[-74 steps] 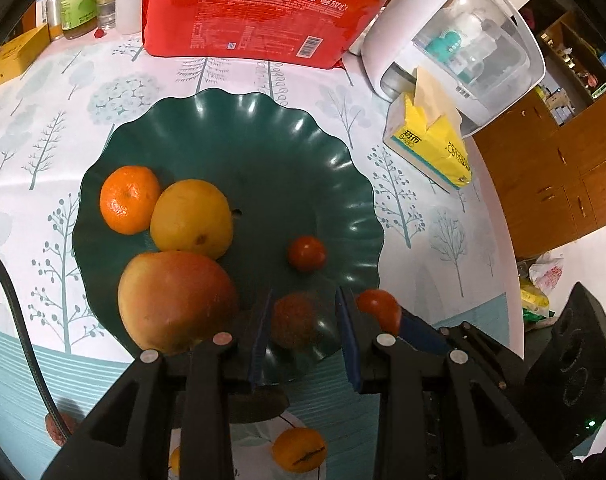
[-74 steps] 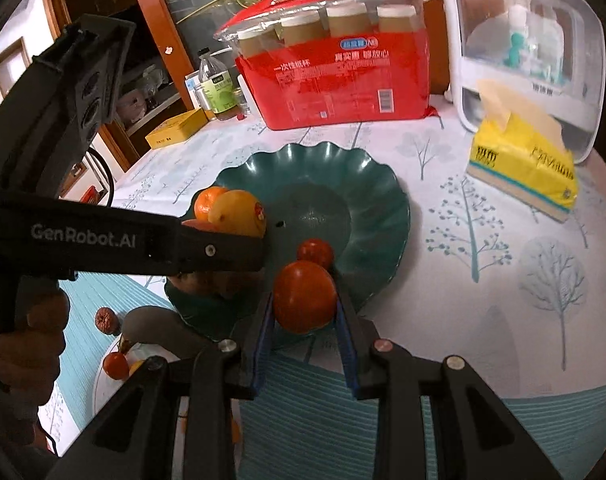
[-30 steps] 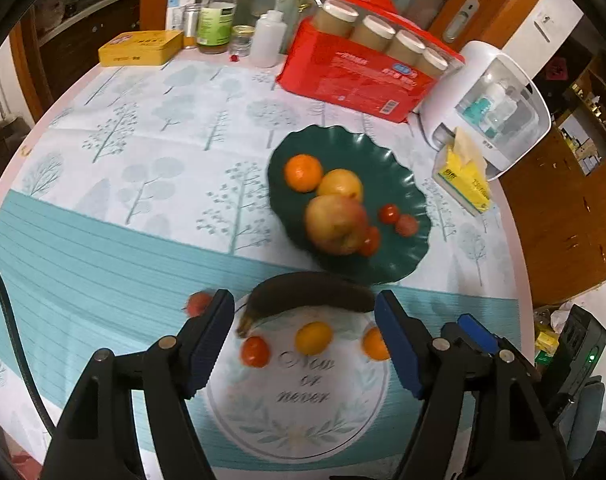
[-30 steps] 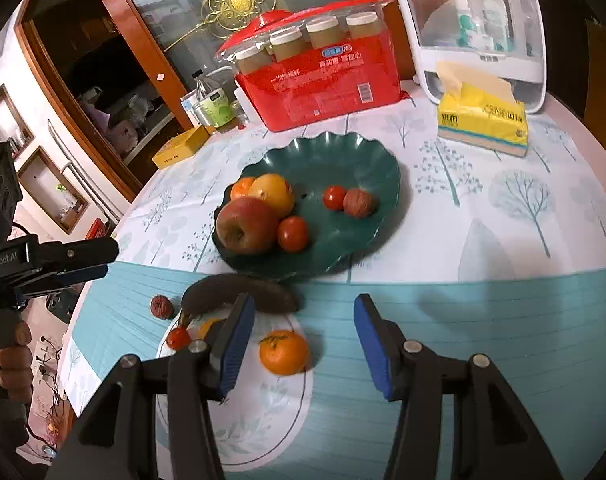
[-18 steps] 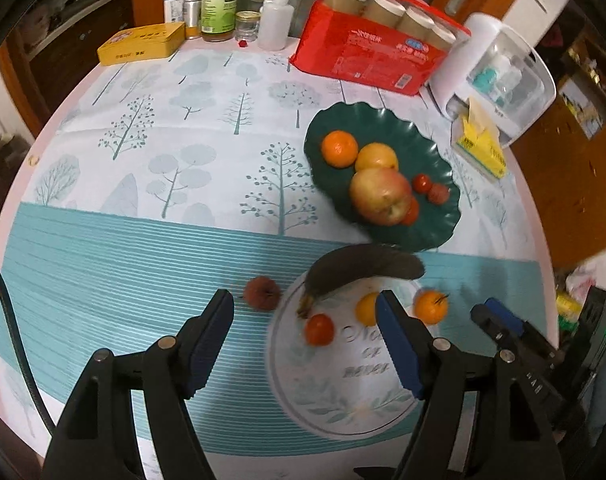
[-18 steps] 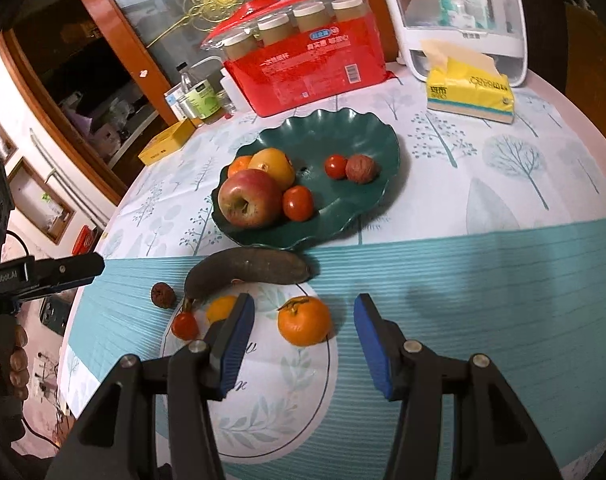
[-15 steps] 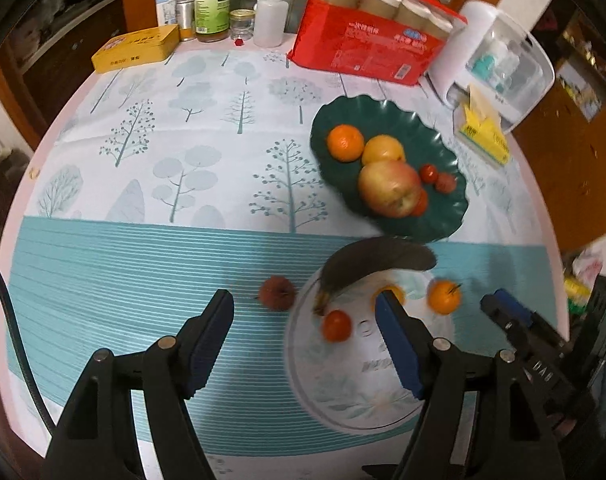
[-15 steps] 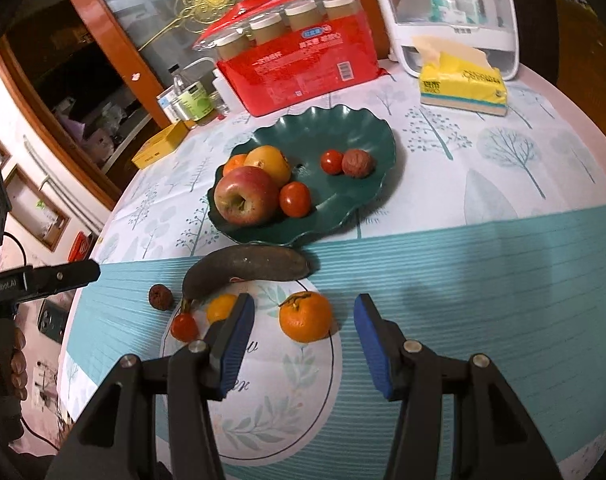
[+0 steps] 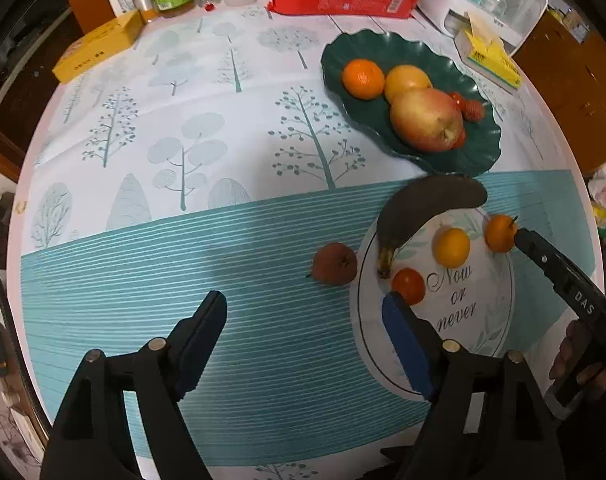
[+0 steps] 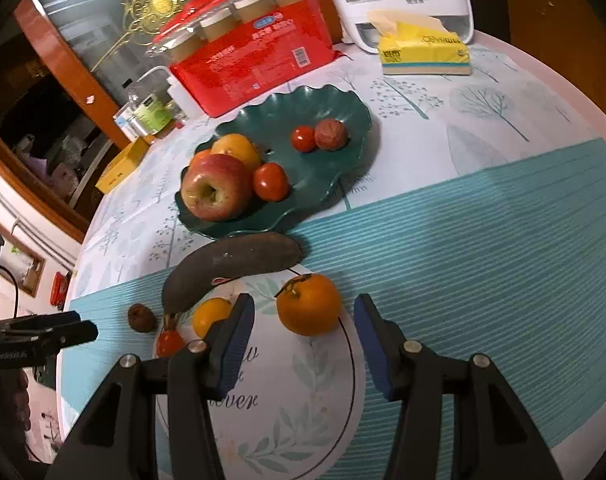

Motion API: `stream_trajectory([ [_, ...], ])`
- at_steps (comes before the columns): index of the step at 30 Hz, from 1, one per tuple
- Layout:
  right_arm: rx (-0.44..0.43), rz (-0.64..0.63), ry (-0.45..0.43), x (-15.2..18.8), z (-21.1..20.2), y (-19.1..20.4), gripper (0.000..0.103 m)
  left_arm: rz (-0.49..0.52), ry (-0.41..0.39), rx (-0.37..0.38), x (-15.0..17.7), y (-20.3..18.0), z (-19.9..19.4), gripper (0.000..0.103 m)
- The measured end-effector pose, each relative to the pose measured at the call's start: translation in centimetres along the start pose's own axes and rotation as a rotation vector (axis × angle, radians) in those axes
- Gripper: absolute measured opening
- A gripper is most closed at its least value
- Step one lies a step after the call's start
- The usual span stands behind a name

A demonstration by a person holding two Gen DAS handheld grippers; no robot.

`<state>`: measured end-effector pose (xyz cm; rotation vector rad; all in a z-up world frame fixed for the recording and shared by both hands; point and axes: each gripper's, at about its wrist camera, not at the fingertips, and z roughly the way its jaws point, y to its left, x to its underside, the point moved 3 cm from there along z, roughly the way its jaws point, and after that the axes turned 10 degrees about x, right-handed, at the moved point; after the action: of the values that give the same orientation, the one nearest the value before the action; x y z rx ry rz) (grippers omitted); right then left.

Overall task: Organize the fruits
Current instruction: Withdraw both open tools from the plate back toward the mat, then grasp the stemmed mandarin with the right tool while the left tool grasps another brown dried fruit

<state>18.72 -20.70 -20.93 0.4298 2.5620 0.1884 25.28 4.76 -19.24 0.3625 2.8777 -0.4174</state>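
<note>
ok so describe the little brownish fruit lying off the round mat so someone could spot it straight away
Start at the green scalloped plate of fruit, then come down past the blackened banana to the round printed mat on the teal stripes. The small brownish-red fruit lies just outside the mat's edge, near the banana's stem. It alone sits off the mat, dull and rough beside the glossy tomato.

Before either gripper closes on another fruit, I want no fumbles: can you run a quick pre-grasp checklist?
1. Right gripper empty, jaws apart: ok.
2. Mandarin lined up with the right gripper: ok, it sits just ahead of the fingertips, not yet between them.
3. Left gripper empty: ok, its jaws are opening with nothing between them.
4. Left gripper centred on a fruit: not ok, the lychee is ahead and the small tomato is by one fingertip.
5. Room on the green plate: ok, bare space remains.
6. Dark banana clear of the mandarin: ok, apart.
</note>
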Motion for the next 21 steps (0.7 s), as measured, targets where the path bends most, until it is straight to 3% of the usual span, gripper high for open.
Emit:
stream_trajectory([
  [15, 0.12, 0.076, -0.015, 1.4, 2.4, 1.4, 0.052, 0.126, 0.039, 0.078, -1.3, 1.0, 4.0, 0.082],
  [19, 0.179, 0.076, -0.034, 1.5, 2.4, 1.6, 0.052, 0.173, 0.046, 0.081, -1.5, 1.0, 4.8, 0.07],
  [21, 0.193, 0.072, -0.036, 1.4, 2.5, 1.7, 0.052, 0.187, 0.046, 0.094, -1.4, 0.9, 5.1, 0.069],
])
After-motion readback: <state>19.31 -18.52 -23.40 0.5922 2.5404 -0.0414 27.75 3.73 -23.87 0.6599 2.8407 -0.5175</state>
